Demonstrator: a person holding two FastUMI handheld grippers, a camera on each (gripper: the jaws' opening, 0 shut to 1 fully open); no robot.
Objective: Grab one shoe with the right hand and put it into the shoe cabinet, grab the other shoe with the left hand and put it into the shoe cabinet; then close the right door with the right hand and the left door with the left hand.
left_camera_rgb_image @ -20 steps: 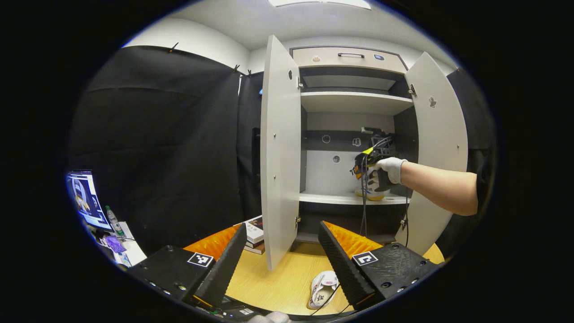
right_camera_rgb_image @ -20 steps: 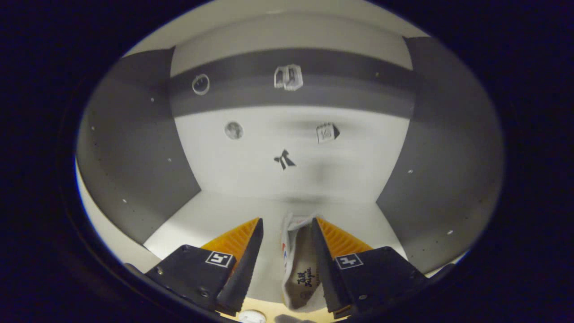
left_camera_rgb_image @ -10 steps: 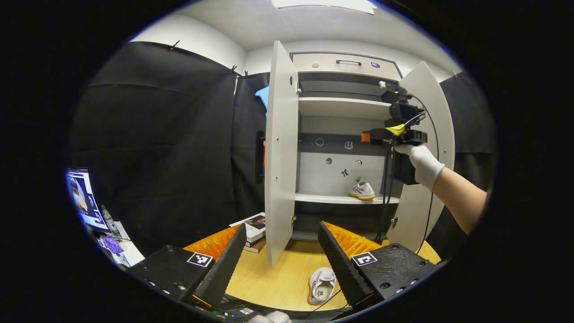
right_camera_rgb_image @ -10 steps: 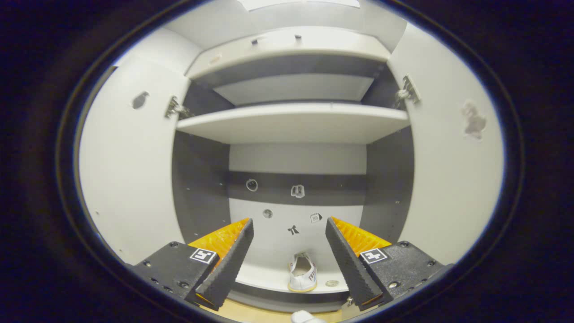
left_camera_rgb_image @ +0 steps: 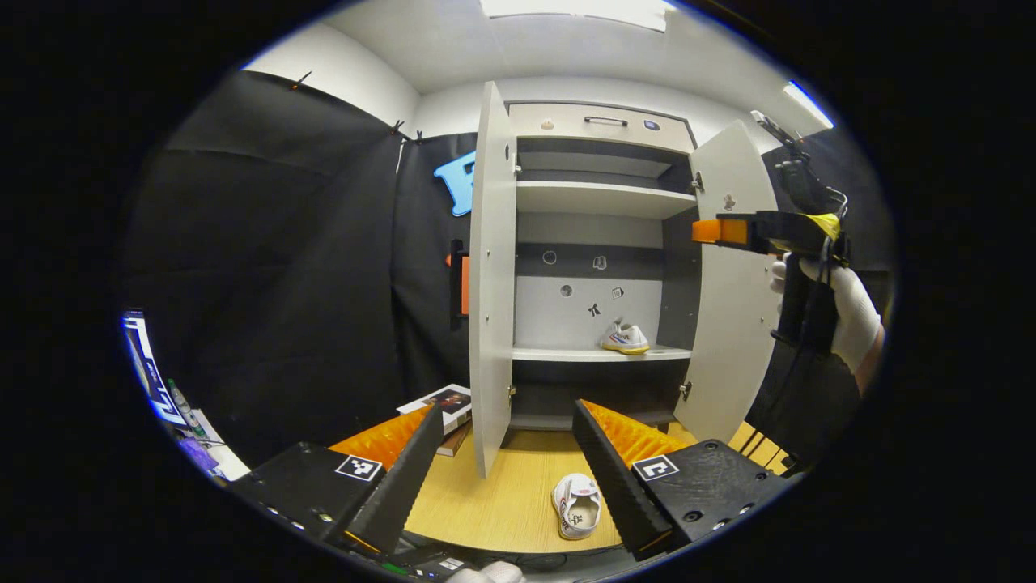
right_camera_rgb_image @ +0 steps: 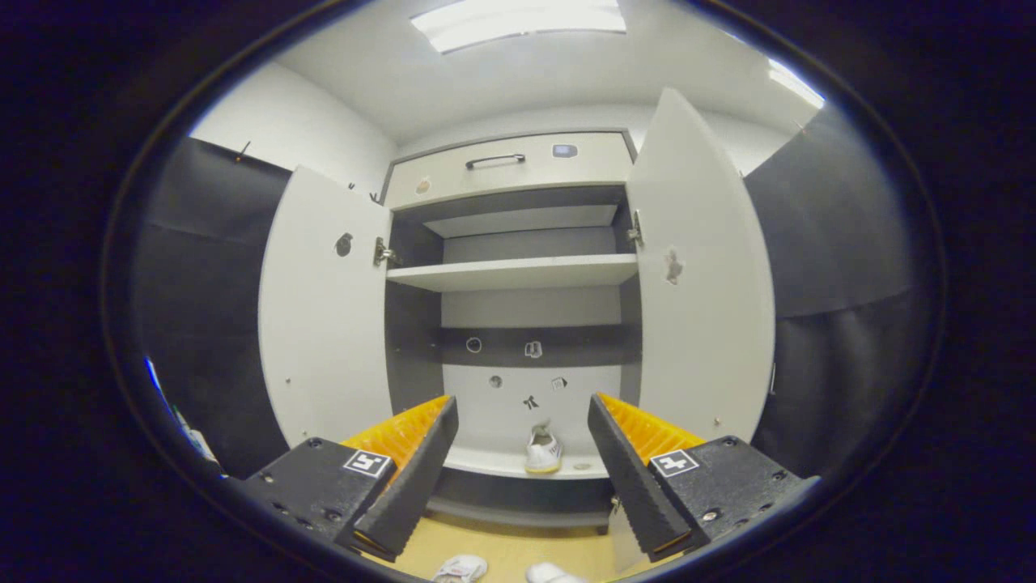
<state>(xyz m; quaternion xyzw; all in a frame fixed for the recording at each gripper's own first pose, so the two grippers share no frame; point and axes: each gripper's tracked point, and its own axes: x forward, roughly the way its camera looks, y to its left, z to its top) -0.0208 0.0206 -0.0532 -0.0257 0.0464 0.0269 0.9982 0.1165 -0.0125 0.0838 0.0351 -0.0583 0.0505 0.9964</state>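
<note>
One sneaker (left_camera_rgb_image: 625,338) sits on the shoe cabinet (right_camera_rgb_image: 518,271) shelf, delivered; the right hand-held gripper (right_camera_rgb_image: 522,470) hangs before the cabinet, fingers spread and empty. Second sneaker (left_camera_rgb_image: 577,505) lies on the counter (left_camera_rgb_image: 502,502) between the open left hand-held gripper's (left_camera_rgb_image: 506,465) fingers, below and ahead, ready for pickup. Both doors stand open for access

I can't read any real text. The shoe (left_camera_rgb_image: 577,506) on the table in front of the cabinet (left_camera_rgb_image: 595,121) has dark print on its insole, too small to read. My finger blocks carry square black-and-white marker tags (left_camera_rgb_image: 358,467), patterns only, no letters or nos.
</note>
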